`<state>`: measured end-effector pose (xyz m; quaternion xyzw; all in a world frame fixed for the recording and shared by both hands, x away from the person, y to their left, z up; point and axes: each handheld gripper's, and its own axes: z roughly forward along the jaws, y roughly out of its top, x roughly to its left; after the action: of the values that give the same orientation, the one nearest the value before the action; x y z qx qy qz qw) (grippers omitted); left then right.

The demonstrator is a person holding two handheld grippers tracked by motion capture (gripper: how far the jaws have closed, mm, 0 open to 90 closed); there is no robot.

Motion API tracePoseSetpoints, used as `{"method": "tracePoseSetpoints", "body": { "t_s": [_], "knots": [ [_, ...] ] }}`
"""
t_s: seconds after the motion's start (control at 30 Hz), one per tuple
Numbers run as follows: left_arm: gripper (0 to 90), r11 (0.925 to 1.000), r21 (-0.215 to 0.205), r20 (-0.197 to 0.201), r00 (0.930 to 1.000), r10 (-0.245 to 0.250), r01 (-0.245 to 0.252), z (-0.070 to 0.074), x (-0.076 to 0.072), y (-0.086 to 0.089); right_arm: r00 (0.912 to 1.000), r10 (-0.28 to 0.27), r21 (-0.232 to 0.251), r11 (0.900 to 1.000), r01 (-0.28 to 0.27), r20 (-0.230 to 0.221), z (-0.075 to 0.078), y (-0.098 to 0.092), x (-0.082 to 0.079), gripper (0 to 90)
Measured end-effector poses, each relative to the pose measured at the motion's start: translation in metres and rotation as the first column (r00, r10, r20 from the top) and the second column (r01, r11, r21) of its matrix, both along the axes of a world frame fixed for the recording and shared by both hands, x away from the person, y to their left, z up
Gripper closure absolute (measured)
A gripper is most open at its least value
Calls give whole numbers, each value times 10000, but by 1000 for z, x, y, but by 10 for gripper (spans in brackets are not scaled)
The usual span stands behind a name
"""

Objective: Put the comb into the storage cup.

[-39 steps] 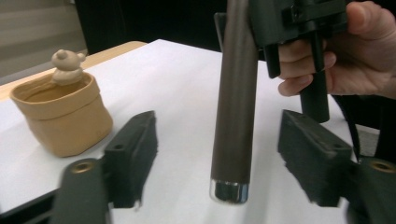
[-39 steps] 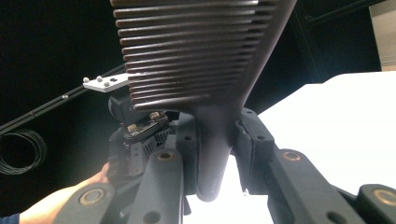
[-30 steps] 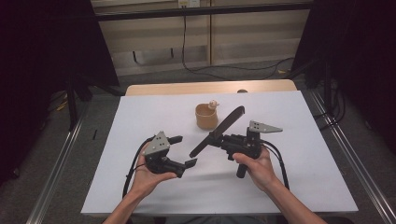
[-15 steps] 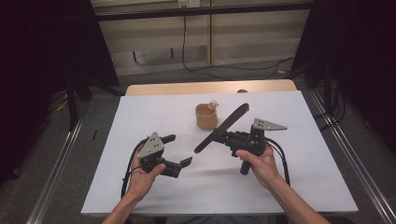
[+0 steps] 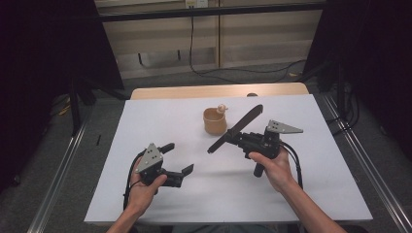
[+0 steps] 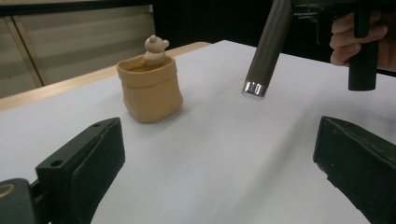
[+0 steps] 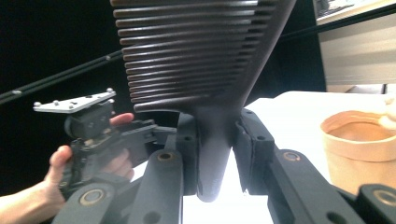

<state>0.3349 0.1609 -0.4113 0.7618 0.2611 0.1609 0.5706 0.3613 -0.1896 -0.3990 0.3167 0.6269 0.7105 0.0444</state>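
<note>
My right gripper [image 5: 239, 139] is shut on a long dark brown tool [image 5: 245, 122], held slanting above the table. In the right gripper view the pads [image 7: 248, 148] clamp its narrow neck below a wide ribbed part [image 7: 196, 51]. Its round handle ends in a metal cap [image 6: 254, 88]. A tan pouch-shaped pot [image 5: 214, 122] with a small bear figure [image 6: 154, 49] at its rim stands just left of the tool. My left gripper [image 5: 179, 158] hovers open at the front left, jaws wide apart [image 6: 219, 177], pointed at the pot [image 6: 149, 93] with nothing between them.
A white sheet [image 5: 291, 194] covers the table, with a strip of bare wood [image 5: 194, 92] at the far edge. Metal rails [image 5: 58, 194] run along the floor on both sides. Cables trail from both grippers toward the person.
The left hand and its open gripper have shifted left and a little toward the front edge. The right gripper and the tool have barely moved.
</note>
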Motion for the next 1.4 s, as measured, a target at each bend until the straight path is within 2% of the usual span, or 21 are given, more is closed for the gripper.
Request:
{"method": "tracePoseSetpoints", "body": {
  "t_s": [0.17,0.27,0.37,0.5,0.6,0.73,0.8,0.9,1.0,1.17,1.23,1.33,1.4],
  "knots": [
    [30,9997,-19,69,9996,256,-256,-2,-4,10,9997,-120,-441,9989,129,203,0,-3,2,721],
    [31,9983,-99,100,9983,582,-581,-4,-5,17,9994,-216,-497,9985,230,275,0,-3,3,721],
    [33,9955,-8,24,9955,951,-951,-5,-8,22,9990,-304,-594,9977,323,316,-1,-5,5,721],
    [33,9953,-34,75,9953,965,-965,-7,-11,30,9975,-367,-1084,9932,431,598,3,-3,7,721],
    [32,9929,-199,75,9930,1175,-1174,-9,-13,35,9955,-430,-1444,9880,550,846,8,-1,8,721],
    [31,9914,-428,23,9923,1236,-1233,-9,-16,38,9933,-569,-1661,9834,732,1009,10,-2,12,721],
    [25,9943,-294,89,9947,1025,-1022,-9,-20,37,9924,-581,-1845,9798,776,1089,12,-2,12,721],
    [25,9941,-182,443,9932,1076,-1069,-10,-24,36,9912,-649,-2147,9726,887,1152,13,-1,15,721],
    [25,9892,-276,452,9884,1451,-1439,-12,-24,39,9906,-705,-2357,9670,967,1171,15,1,19,721],
    [23,9852,-305,314,9850,1696,-1687,-20,-24,47,9910,-804,-2688,9573,1067,1073,16,2,26,721],
    [23,9819,-495,214,9827,1839,-1827,-21,-25,49,9922,-765,-2786,9550,1014,989,16,3,29,721],
    [23,9772,-527,302,9778,2072,-2055,-21,-24,52,9939,-655,-2971,9507,891,887,15,4,32,721],
    [23,9729,-659,329,9740,2243,-2219,-20,-23,55,9942,-657,-2942,9517,881,850,13,5,34,721]
  ]
}}
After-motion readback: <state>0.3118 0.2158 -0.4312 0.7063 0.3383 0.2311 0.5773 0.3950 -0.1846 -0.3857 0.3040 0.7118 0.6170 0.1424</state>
